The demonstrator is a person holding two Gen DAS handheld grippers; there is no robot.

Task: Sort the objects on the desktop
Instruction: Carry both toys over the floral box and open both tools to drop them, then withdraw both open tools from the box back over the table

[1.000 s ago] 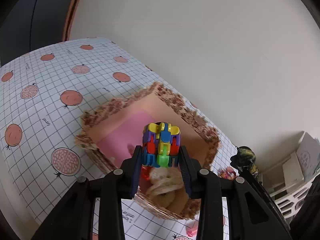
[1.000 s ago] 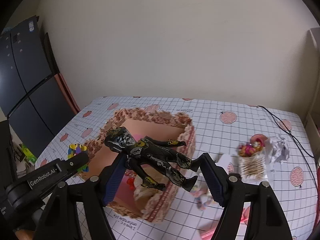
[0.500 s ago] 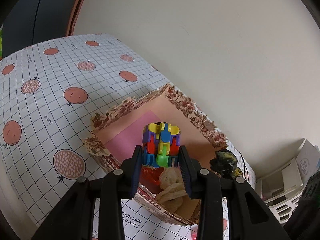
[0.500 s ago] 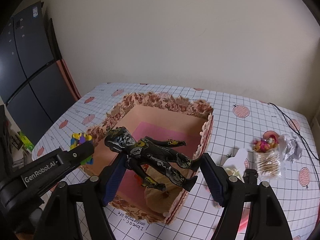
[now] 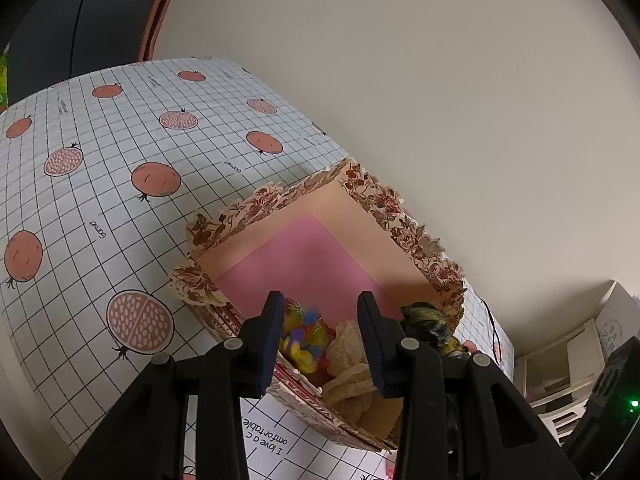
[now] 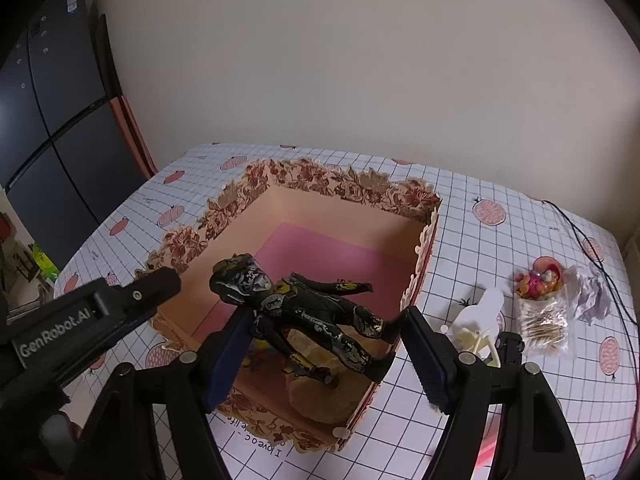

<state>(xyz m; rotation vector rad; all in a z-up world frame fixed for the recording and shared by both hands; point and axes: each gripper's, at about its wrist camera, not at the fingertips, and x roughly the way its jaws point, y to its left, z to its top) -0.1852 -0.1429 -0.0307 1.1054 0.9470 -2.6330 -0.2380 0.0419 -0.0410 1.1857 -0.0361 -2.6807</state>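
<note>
Depositing step in hand, both claws over the flowered box (image 6: 320, 176) on the table (image 6: 500, 248). Right claw (image 6: 324, 314) clenched on a dark toy figure (image 6: 312, 308), head at one pad and feet at the other, slanted down above the box's near end. Left claw (image 5: 320, 300) also tilted downward over the near wall; coloured block toy (image 5: 304, 336) blurred and low between the jaws, clear of the right pad, judged released and dropping inside. Next move judged to call for parting the right jaws over the pink floor, then lifting clear. Bag of cotton buds (image 6: 544, 324) not yet sorted.
</note>
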